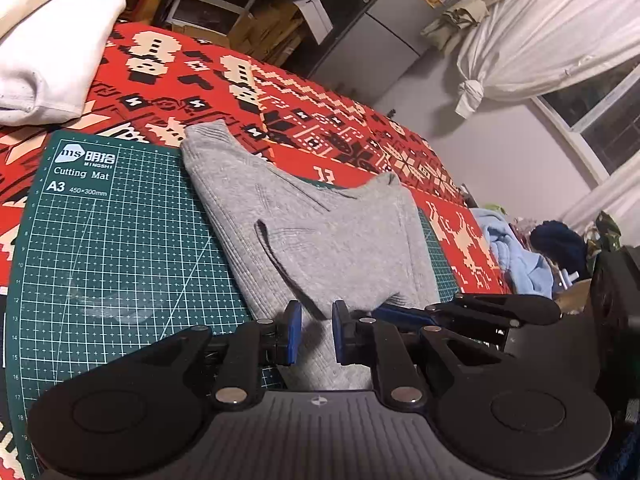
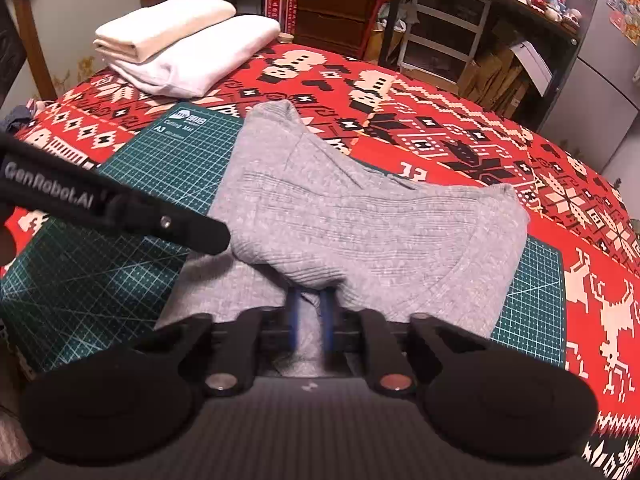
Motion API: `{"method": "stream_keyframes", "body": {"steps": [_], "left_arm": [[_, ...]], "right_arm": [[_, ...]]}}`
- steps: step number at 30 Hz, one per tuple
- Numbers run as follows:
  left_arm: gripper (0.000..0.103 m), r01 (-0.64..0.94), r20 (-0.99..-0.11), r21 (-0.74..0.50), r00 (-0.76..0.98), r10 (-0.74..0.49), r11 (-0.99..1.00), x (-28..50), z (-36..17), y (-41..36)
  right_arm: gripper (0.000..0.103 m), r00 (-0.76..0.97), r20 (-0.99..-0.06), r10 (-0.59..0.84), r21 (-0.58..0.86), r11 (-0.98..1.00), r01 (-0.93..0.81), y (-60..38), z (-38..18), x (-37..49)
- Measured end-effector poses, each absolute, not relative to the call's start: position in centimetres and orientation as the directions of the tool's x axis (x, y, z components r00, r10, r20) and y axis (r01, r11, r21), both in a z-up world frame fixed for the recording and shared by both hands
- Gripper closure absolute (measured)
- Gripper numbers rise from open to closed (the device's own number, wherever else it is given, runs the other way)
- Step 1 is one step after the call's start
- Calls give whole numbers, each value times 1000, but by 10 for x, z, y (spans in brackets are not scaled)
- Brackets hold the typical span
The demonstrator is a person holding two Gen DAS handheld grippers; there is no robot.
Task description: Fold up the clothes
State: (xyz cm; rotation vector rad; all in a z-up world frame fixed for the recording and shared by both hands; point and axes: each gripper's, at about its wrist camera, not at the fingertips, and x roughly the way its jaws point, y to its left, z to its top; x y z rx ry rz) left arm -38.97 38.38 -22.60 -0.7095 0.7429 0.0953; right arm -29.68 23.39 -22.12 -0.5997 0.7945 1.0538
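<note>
- Lying across the green cutting mat (image 2: 132, 184), the grey garment (image 2: 360, 220) sits partly doubled over on itself, one ribbed end reaching past the mat's far edge onto the red patterned cloth (image 2: 460, 120); the mat probably serves as a flat working patch for the fold.
- The left gripper (image 1: 314, 334) sits low at the garment's near edge with its blue pads (image 1: 294, 334) a small gap apart; grey cloth lies in that gap, but no pinch shows, so I read it as slightly open and holding nothing.
- The right gripper (image 2: 311, 314) has its blue pads pushed under a lifted fold of the garment, close together. The cloth drapes over the tips and hides them, so whether it grips the fabric I cannot tell.
- Both tools work the same near edge, side by side, likely so the fold can be carried evenly.
- Two folded white pieces (image 2: 188, 48) are stacked at the far corner, well apart, apparently the finished pile.
</note>
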Motion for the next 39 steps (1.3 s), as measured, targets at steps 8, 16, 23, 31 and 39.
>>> {"method": "stream_keyframes", "body": {"steps": [8, 16, 23, 31, 39], "left_arm": [[89, -312, -642, -552, 750, -156, 774, -391, -222, 382], [89, -286, -639, -543, 751, -167, 790, -393, -218, 375], [89, -319, -617, -589, 771, -158, 742, -401, -218, 389], [89, -325, -626, -589, 763, -163, 740, -398, -222, 390], [86, -319, -627, -588, 761, -170, 744, -396, -222, 388]], "right_arm": [[102, 213, -806, 553, -5, 353, -936, 219, -187, -312], [102, 83, -804, 589, 189, 385, -904, 220, -178, -308], [101, -12, -784, 621, 352, 428, -833, 221, -180, -293], [83, 116, -797, 593, 202, 443, -874, 202, -175, -296], [74, 237, -815, 528, -21, 381, -924, 214, -203, -327]]}}
